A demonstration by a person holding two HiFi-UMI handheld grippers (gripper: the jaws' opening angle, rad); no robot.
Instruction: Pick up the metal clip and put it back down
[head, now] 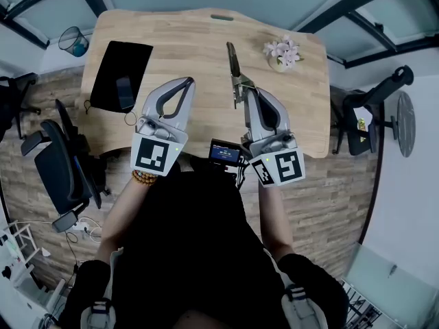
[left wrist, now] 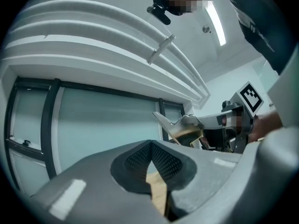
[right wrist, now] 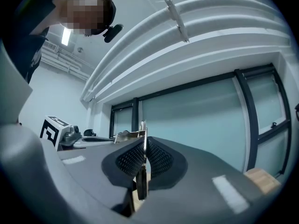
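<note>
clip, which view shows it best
The left gripper view: the clip shows side-on, its outline clear against the wall. The right gripper view has it edge-on, a thin strip pinched in the right gripper. The head view shows it small, from above.

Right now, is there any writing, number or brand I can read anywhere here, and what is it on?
No words or numbers can be read in these views.
Small screen: bluish lines, too small to read.
Left cube and right cube: black-and-white square patterns, not letters.
Black tablet: dark, nothing legible.
</note>
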